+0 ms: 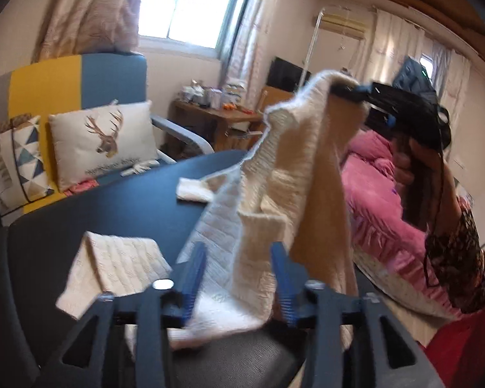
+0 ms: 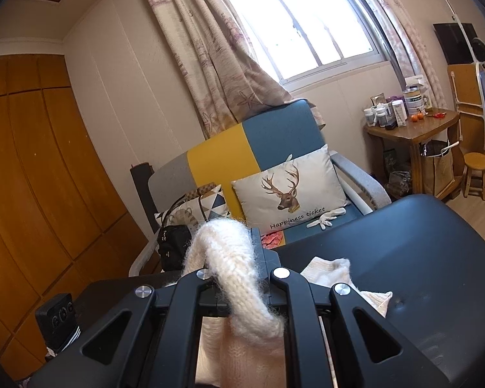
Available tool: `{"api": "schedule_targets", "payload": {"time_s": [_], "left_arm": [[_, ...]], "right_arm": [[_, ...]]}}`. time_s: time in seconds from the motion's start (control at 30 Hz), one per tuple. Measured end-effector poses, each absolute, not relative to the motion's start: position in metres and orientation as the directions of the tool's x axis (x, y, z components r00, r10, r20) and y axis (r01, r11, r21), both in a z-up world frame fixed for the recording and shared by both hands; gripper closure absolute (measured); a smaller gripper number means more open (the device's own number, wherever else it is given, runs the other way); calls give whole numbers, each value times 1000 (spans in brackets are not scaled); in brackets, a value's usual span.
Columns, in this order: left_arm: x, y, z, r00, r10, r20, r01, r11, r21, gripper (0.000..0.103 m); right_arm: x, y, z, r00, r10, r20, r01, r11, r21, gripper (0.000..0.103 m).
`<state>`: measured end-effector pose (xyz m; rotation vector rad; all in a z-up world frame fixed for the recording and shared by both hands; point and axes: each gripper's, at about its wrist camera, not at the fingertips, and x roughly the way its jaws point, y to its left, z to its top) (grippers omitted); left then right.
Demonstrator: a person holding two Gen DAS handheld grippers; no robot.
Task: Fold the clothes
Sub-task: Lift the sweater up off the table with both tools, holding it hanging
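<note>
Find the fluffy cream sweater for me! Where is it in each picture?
Left wrist view: the cream sweater hangs down the middle, from the right tongs to the open left tongs.
Right wrist view: the sweater is bottom centre, pinched in the right tongs.
Shared landmark: the deer pillow.

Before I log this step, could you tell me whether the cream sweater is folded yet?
Not folded: the cream sweater hangs from the right gripper, trailing onto the dark table.

Sweater (image 1: 274, 194) on table (image 1: 80, 226)
</note>
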<state>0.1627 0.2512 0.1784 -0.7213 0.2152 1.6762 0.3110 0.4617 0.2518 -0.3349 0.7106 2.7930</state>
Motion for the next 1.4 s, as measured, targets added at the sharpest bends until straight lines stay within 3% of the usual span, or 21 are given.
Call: {"api": "schedule_targets", "payload": {"time_s": [0.03, 0.07, 0.3, 0.43, 0.67, 0.8, 0.87, 0.93, 1.13, 1.27, 1.4], "left_arm": [[166, 253, 176, -62, 813, -579, -939, -245, -243, 40], [170, 255, 173, -55, 803, -593, -939, -243, -242, 36], [220, 278, 124, -128, 718, -685, -959, -265, -98, 36], [261, 297, 93, -333, 664, -670, -939, -299, 170, 36], [270, 322, 65, -484, 605, -632, -869, -414, 269, 36], [267, 318, 66, -513, 616, -599, -846, -480, 231, 53], [263, 316, 64, -500, 613, -611, -847, -494, 197, 86], [255, 318, 65, -511, 597, -618, -835, -516, 192, 96], [249, 309, 67, -508, 610, -608, -830, -536, 156, 98], [244, 299, 84, -595, 599, -536, -772, -612, 172, 98], [230, 279, 120, -706, 578, -409, -680, -714, 164, 98]], "right_arm": [[311, 462, 251, -945, 172, -278, -285, -852, 440, 95], [310, 462, 252, -945, 172, -279, -285, -850, 442, 95], [309, 461, 252, -944, 167, -285, -284, -851, 442, 95], [308, 460, 253, -944, 164, -285, -282, -850, 444, 95], [310, 455, 254, -948, 153, -281, -270, -853, 447, 95], [312, 456, 252, -949, 150, -278, -267, -850, 455, 95], [312, 457, 251, -950, 148, -276, -266, -846, 461, 95], [311, 458, 249, -950, 147, -277, -267, -843, 467, 95], [310, 459, 246, -950, 141, -279, -264, -838, 478, 95], [311, 461, 244, -950, 148, -274, -269, -833, 484, 95], [316, 459, 245, -956, 164, -245, -268, -831, 488, 95]]}}
